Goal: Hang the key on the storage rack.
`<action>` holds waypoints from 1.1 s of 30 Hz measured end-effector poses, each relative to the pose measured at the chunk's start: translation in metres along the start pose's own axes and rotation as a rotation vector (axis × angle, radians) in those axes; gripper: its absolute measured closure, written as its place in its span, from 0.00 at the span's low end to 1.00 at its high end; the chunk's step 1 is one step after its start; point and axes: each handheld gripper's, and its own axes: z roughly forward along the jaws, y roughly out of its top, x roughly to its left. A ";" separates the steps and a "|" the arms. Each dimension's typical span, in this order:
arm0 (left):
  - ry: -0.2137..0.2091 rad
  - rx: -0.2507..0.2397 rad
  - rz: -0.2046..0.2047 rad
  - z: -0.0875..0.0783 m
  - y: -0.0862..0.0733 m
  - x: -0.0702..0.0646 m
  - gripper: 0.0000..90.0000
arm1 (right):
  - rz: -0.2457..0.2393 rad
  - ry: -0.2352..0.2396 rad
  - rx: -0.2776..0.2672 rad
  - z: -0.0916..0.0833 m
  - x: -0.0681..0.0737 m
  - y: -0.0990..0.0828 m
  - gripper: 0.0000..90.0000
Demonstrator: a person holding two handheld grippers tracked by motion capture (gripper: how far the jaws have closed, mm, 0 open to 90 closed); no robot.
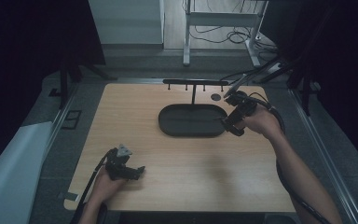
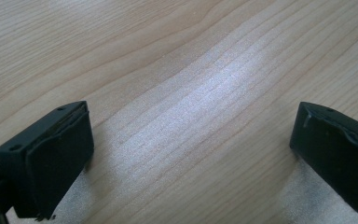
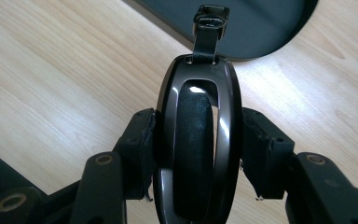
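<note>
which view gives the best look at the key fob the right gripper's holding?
Right gripper view: the key fob sits close up, clamped between the pads of the right gripper, strap loop toward the black tray. The high view shows the right gripper by the tray, fob too small to tell.

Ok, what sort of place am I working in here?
Probably a lab or recording workspace, not a home: a bare wooden table stands between dark curtains, with loose cables on the floor under a metal frame behind it.
</note>
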 end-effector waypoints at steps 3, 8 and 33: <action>0.001 -0.002 0.000 0.000 0.000 0.000 0.00 | 0.011 -0.001 -0.003 -0.004 -0.004 0.004 0.54; 0.002 -0.002 0.000 0.000 0.000 0.000 0.00 | 0.038 0.000 -0.013 -0.012 -0.013 0.012 0.54; 0.003 -0.004 0.000 0.000 0.000 0.000 0.00 | 0.132 -0.043 -0.062 -0.051 -0.040 0.059 0.54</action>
